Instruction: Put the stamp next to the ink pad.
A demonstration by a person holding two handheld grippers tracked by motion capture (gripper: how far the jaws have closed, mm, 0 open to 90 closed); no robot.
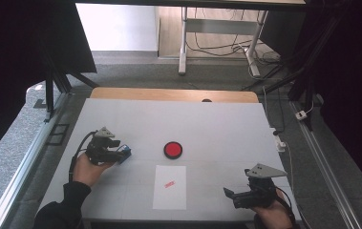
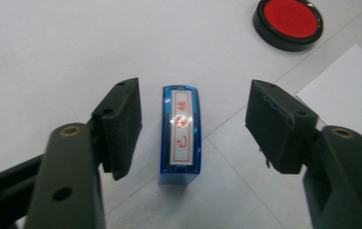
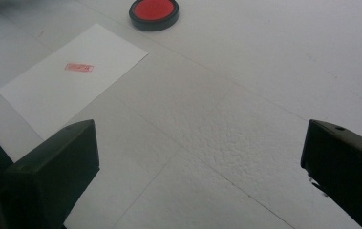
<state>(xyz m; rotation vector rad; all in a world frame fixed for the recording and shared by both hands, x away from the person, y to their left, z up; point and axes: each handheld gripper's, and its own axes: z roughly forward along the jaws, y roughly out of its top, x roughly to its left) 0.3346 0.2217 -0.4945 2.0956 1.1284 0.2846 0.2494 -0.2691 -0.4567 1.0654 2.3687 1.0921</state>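
Stamp (image 2: 181,136), blue, red unreadable label, lies untouched btwn parted left gripper (image 2: 193,129) fingers; right gripper (image 3: 200,176) fingers apart.

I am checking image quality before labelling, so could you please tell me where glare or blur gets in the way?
In the left gripper view a bright glare spot sits on the blue stamp, washing out part of its red lettering, and the ink pad beyond looks slightly soft. In the right gripper view the jaws are blurred, while the paper is sharper. The high view is dark at both sides, with the table evenly lit.

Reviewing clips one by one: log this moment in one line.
left gripper: open around blue stamp | right gripper: open | paper: stamped
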